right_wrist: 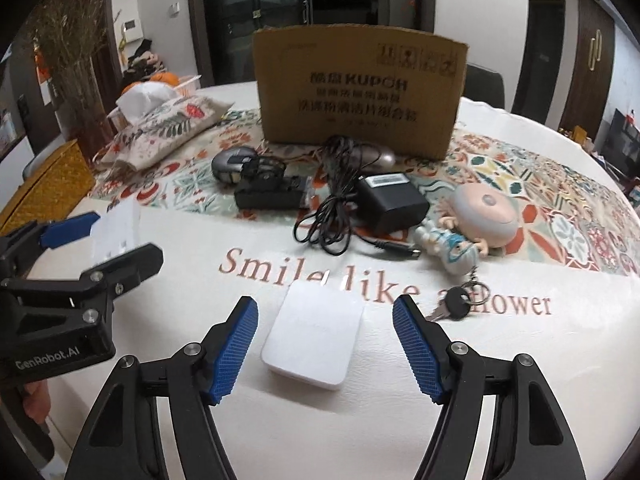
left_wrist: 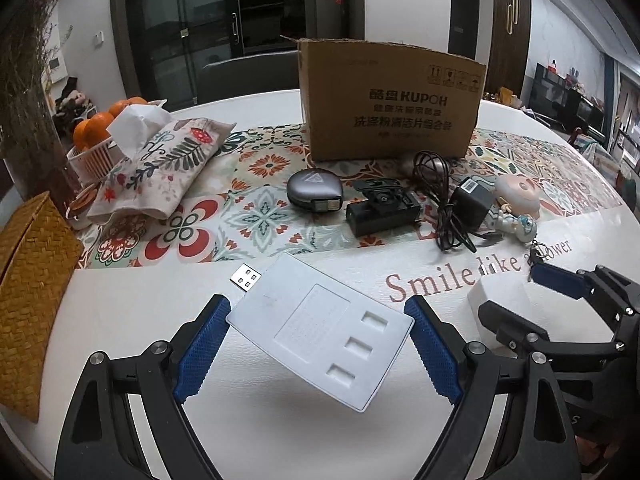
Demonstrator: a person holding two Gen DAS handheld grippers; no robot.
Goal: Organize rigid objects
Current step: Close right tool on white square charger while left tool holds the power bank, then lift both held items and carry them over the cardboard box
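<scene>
Two grippers work over a round white table [right_wrist: 500, 360] printed with "Smile like a flower". Your left gripper [left_wrist: 318, 338] holds a flat white slab with a USB plug [left_wrist: 320, 332] clear of the tabletop, its blue pads [left_wrist: 204, 344] pressing on the slab's two opposite edges and the plug end pointing up and to the left. Your right gripper [right_wrist: 326, 346] stands about half open around a small white charger [right_wrist: 314, 338] that lies on the table; both pads are apart from its sides, and the charger's prongs point away from you, toward the lettering. A black-headed key on a ring [right_wrist: 456, 306] lies just right of that gripper. Beyond the lettering, on the patterned runner [left_wrist: 256, 204], sit a grey oval case [left_wrist: 314, 190], a black camera mount [left_wrist: 382, 208], a black power adapter with its coiled cord [right_wrist: 390, 200] and a pair of small figurines [right_wrist: 476, 224]. A cardboard box [right_wrist: 360, 92] stands upright behind them. At far left rest a floral tissue cover [left_wrist: 160, 168] and a basket of oranges [left_wrist: 96, 144].
</scene>
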